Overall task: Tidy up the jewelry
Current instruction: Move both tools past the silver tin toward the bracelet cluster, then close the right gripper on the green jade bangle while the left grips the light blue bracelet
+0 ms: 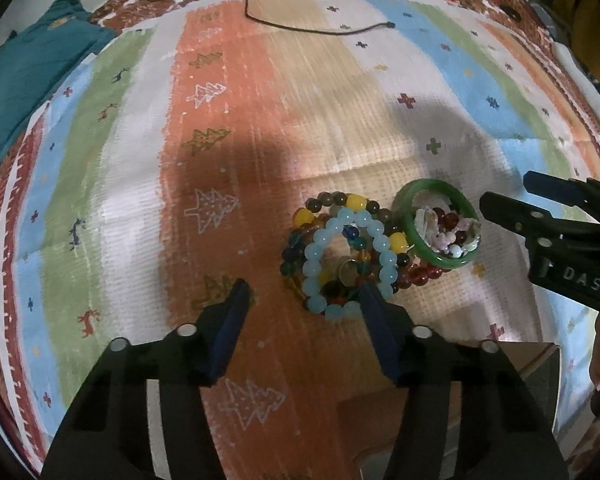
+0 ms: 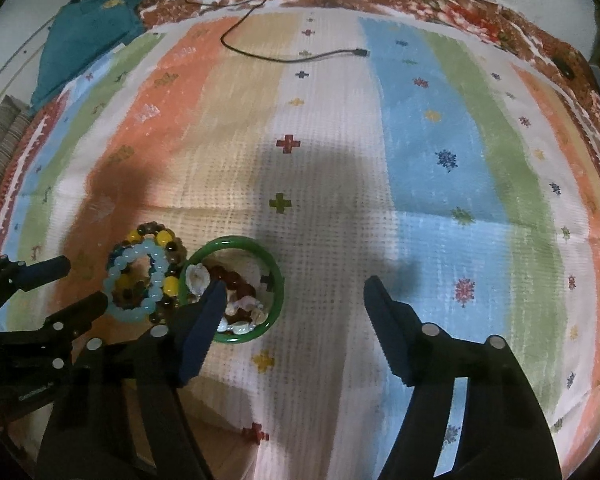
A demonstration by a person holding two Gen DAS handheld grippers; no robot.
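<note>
We're just reaching in: both grippers, left gripper (image 1: 304, 292) and right gripper (image 2: 294, 292), have fingers spread and empty, so next we pinch the pale blue bead bracelet (image 1: 342, 264) by the left fingers.

Striped cloth (image 2: 328, 152) under beaded bracelets (image 1: 340, 252), green bangle (image 2: 274, 276), black cable (image 2: 292, 58).

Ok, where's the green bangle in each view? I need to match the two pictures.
Left wrist: the smooth green ring-shaped bangle sits right of centre, beyond the claw's right finger.
Right wrist: it lies lower left of centre, beside the claw's left finger.
Shared landmark: the pale blue beaded bracelet lies just left of it.
</note>
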